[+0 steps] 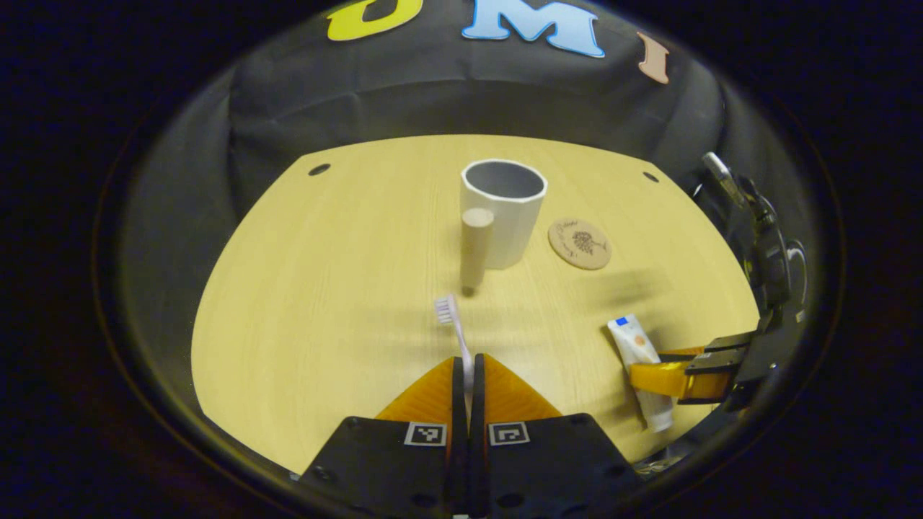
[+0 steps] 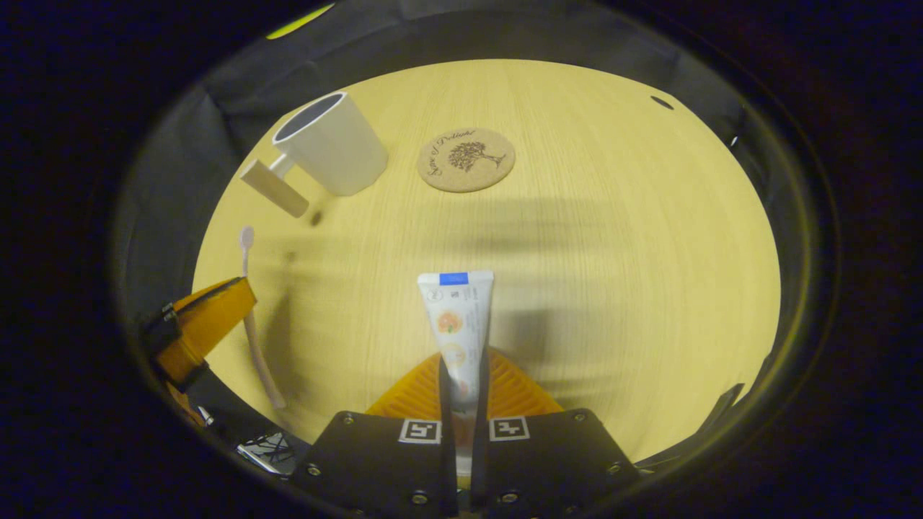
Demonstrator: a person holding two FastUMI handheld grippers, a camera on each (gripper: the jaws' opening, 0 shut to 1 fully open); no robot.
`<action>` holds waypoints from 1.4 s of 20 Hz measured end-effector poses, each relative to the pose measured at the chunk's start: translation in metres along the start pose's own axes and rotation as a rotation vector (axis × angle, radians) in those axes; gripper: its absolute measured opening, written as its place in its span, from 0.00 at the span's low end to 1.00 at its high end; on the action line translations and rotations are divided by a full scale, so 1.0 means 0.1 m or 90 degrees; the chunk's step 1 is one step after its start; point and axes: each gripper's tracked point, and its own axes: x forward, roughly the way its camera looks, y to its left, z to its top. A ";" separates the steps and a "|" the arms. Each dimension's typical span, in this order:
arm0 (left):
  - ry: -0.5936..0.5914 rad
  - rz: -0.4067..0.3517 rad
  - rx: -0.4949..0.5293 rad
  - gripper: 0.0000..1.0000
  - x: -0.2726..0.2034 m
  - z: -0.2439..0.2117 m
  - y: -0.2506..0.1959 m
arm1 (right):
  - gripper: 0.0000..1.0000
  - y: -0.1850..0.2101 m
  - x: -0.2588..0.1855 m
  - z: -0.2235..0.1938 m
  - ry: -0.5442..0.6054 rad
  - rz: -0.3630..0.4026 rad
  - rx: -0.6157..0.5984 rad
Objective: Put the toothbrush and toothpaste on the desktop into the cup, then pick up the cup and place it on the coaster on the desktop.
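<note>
My left gripper (image 1: 468, 369) is shut on the pale pink toothbrush (image 1: 454, 328), whose bristled head points ahead toward the cup. The white cup (image 1: 505, 213) with its wooden handle (image 1: 476, 249) stands upright mid-table. A round cork coaster (image 1: 580, 244) lies just right of it. In the right gripper view, my right gripper (image 2: 463, 375) is shut on the white toothpaste tube (image 2: 456, 321), held above the table. The cup (image 2: 335, 148) and coaster (image 2: 466, 159) lie farther off. The left gripper (image 2: 198, 324) with the toothbrush (image 2: 252, 324) shows at the left. The right gripper (image 1: 678, 375) holds the tube (image 1: 634, 342).
The light wooden tabletop (image 1: 324, 288) is round-edged, with small dark holes (image 1: 319, 169) near its far corners. Black cloth walls the booth behind it. A black cable and handle part (image 1: 764, 252) rise at the right.
</note>
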 end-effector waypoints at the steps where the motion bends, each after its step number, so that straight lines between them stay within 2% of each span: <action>1: -0.012 0.001 -0.005 0.07 -0.08 0.08 0.01 | 0.10 0.00 0.00 0.00 -0.001 0.001 0.000; 9: -0.128 -0.008 -0.024 0.07 -0.66 1.02 0.06 | 0.10 -0.01 0.00 0.02 -0.008 0.008 -0.006; 14: -0.200 -0.028 -0.012 0.07 -0.75 1.75 0.05 | 0.10 -0.01 0.00 0.02 -0.011 0.019 -0.002; 19: -0.241 -0.045 0.046 0.07 -0.55 2.32 -0.06 | 0.10 -0.01 0.00 0.02 -0.013 0.032 0.000; 23: -0.264 -0.068 0.082 0.07 -0.20 2.71 -0.21 | 0.10 -0.01 0.01 0.03 -0.018 0.039 0.009; 28: -0.276 -0.099 0.105 0.07 0.25 2.94 -0.39 | 0.10 -0.02 0.00 0.03 -0.036 0.046 0.000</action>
